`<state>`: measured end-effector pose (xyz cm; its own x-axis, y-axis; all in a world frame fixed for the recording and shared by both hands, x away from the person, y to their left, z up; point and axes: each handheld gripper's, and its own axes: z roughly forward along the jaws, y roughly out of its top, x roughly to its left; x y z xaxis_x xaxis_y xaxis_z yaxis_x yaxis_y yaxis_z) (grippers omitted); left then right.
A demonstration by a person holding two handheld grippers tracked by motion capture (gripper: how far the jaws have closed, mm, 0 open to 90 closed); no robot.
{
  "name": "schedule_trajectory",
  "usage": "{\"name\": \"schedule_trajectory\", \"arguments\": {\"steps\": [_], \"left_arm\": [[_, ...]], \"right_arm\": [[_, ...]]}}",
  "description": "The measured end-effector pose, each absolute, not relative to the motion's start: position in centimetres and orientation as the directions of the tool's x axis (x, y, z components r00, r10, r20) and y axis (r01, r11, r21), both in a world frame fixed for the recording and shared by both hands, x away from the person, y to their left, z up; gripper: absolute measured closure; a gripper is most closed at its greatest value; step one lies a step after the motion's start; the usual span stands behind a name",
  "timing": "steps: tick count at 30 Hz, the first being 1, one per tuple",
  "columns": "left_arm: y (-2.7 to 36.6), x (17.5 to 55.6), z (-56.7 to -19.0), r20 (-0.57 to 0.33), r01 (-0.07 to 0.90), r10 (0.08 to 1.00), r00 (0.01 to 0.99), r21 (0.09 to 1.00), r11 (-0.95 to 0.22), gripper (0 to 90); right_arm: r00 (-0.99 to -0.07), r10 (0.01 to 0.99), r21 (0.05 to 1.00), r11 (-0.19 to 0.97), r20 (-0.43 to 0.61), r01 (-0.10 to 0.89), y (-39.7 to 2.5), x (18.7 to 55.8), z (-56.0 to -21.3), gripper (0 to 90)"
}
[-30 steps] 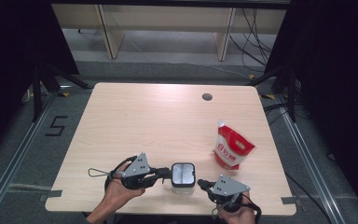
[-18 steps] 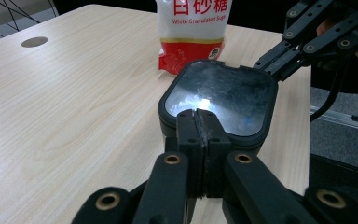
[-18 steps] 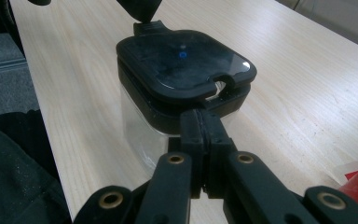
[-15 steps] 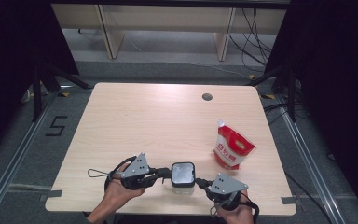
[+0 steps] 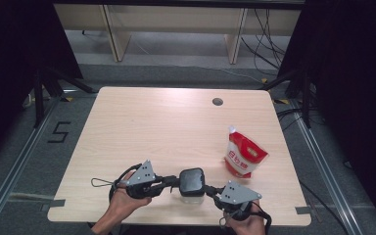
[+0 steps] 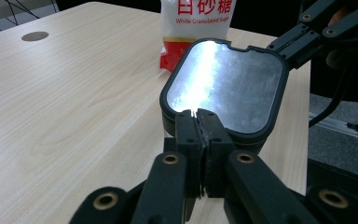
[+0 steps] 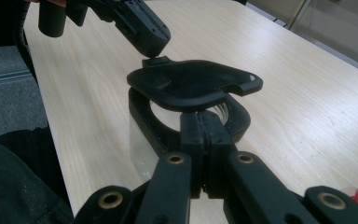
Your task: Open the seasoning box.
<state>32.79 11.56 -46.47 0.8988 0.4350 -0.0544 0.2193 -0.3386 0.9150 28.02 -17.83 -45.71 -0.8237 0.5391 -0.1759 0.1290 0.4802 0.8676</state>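
While the clear container (image 5: 192,195) stands at the near edge of the tabletop (image 5: 166,132), its black lid (image 5: 192,180) (tilted up on one side) is pinched at its edge by the clenched left gripper (image 5: 172,183). The container's rim is clamped by the right gripper (image 5: 210,191). A sugar bag (image 5: 244,155) stands nearby.

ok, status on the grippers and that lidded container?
Left gripper shut on lid edge. Right gripper shut on container rim. Lid tilted up. Sugar bag stands apart.
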Motion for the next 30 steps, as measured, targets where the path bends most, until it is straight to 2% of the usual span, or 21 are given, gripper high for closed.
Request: {"name": "schedule_trajectory", "arguments": {"steps": [1, 3, 4, 6, 7, 8, 12, 15, 19, 25, 30], "left_arm": [[11.7, 32.9, -46.5, -0.058, 0.223, 0.440, 0.896, 0.916, -0.333, 77.5], [11.9, 32.7, -46.5, -0.085, 0.250, 0.463, 0.882, 0.918, -0.309, 70.0], [12.1, 32.7, -46.5, -0.107, 0.257, 0.459, 0.882, 0.926, -0.277, 66.9], [12.7, 32.7, -46.4, -0.090, 0.230, 0.446, 0.890, 0.935, -0.270, 64.5], [13.0, 32.6, -46.6, -0.079, 0.226, 0.442, 0.893, 0.930, -0.291, 54.1], [13.0, 32.6, -46.6, -0.079, 0.226, 0.442, 0.893, 0.930, -0.291, 50.5], [13.5, 32.7, -48.0, -0.052, 0.248, 0.455, 0.889, 0.889, -0.384, 45.3], [13.3, 32.8, -49.4, -0.088, 0.299, 0.473, 0.877, 0.870, -0.393, 44.6], [12.6, 32.9, -50.1, -0.058, 0.270, 0.441, 0.895, 0.859, -0.436, 47.4], [11.9, 33.0, -50.4, -0.039, 0.251, 0.431, 0.902, 0.858, -0.448, 54.5], [11.5, 33.1, -50.9, -0.036, 0.246, 0.427, 0.904, 0.860, -0.447, 64.6]], "right_arm": [[-0.823, 0.538, 0.862, 0.490, -0.184, 0.128, -17.8, 28.0, -45.5, 89.7], [-0.820, 0.543, 0.866, 0.483, -0.181, 0.129, -17.8, 28.0, -45.4, 89.7], [-0.822, 0.540, 0.867, 0.483, -0.182, 0.125, -17.8, 28.0, -45.4, 89.7], [-0.823, 0.538, 0.865, 0.485, -0.181, 0.127, -17.7, 28.1, -45.3, 89.6], [-0.826, 0.533, 0.866, 0.484, -0.182, 0.121, -17.7, 28.2, -45.2, 89.1], [-0.827, 0.534, 0.868, 0.480, -0.175, 0.126, -17.7, 28.2, -45.1, 89.1], [-0.830, 0.527, 0.866, 0.487, -0.185, 0.115, -17.6, 28.4, -44.8, 89.0], [-0.834, 0.521, 0.868, 0.483, -0.181, 0.114, -17.4, 28.4, -44.5, 88.9], [-0.832, 0.519, 0.868, 0.487, -0.196, 0.099, -16.9, 28.4, -44.0, 88.8], [-0.834, 0.510, 0.874, 0.481, -0.209, 0.075, -16.3, 28.4, -43.5, 88.8], [-0.834, 0.506, 0.876, 0.479, -0.222, 0.058, -15.5, 28.4, -43.2, 88.8]]}}
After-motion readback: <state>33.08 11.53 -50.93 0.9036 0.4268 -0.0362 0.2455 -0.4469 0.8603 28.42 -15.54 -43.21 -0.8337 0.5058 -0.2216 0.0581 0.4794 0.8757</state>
